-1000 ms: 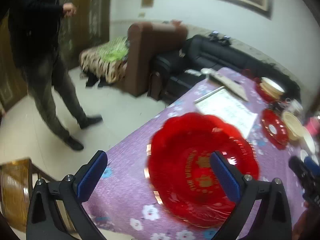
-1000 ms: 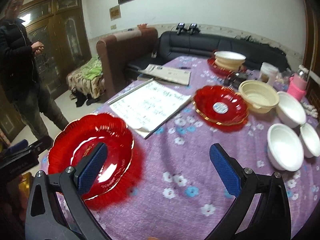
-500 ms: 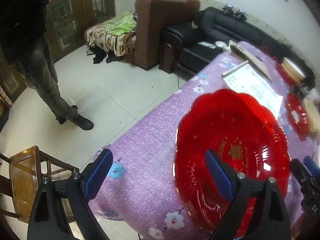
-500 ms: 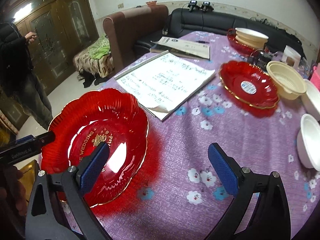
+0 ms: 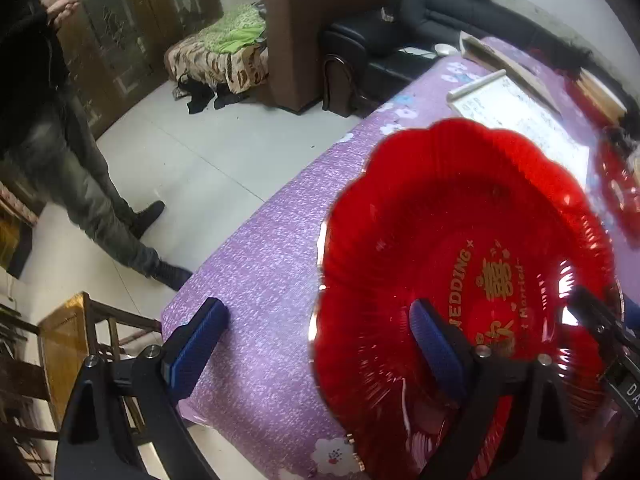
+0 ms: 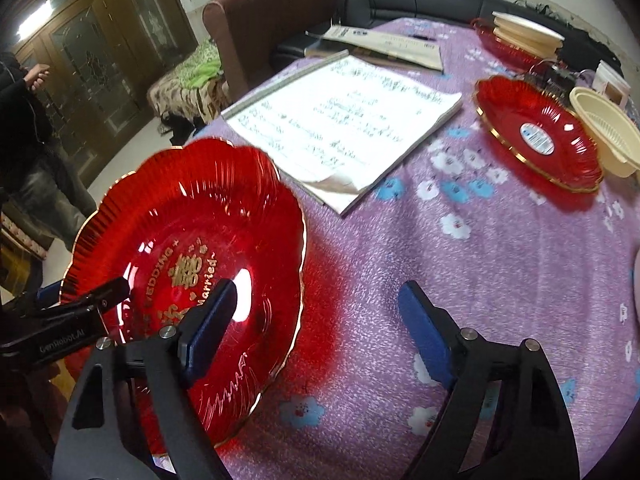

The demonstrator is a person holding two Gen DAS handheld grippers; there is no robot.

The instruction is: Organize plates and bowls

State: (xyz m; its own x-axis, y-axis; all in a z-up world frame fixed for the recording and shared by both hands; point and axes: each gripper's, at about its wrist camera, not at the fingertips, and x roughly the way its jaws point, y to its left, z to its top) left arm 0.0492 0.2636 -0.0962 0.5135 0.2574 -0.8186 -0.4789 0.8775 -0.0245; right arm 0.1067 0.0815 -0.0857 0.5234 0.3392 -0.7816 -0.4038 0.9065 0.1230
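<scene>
A big red scalloped plate [image 5: 460, 248] with gold wedding lettering lies near the table's front left corner; it also shows in the right wrist view [image 6: 188, 248]. My left gripper [image 5: 320, 344] is open, its right finger over the plate and its left finger over bare cloth. My right gripper [image 6: 316, 320] is open, its left finger over the plate's near right part and its right finger over the cloth. A second red plate [image 6: 536, 132] sits at the far right beside a cream bowl [image 6: 608, 136].
An open notebook [image 6: 344, 120] and a booklet [image 6: 380, 44] lie behind the big plate. A red plate with stacked cream dishes [image 6: 520, 36] stands at the back. A person [image 5: 52, 132] stands on the floor left; a wooden chair [image 5: 68, 344] is by the corner.
Both grippers have moved closer to the big red plate, which now looms larger in both views. The right gripper's left finger has come over the plate. Both stay open.
</scene>
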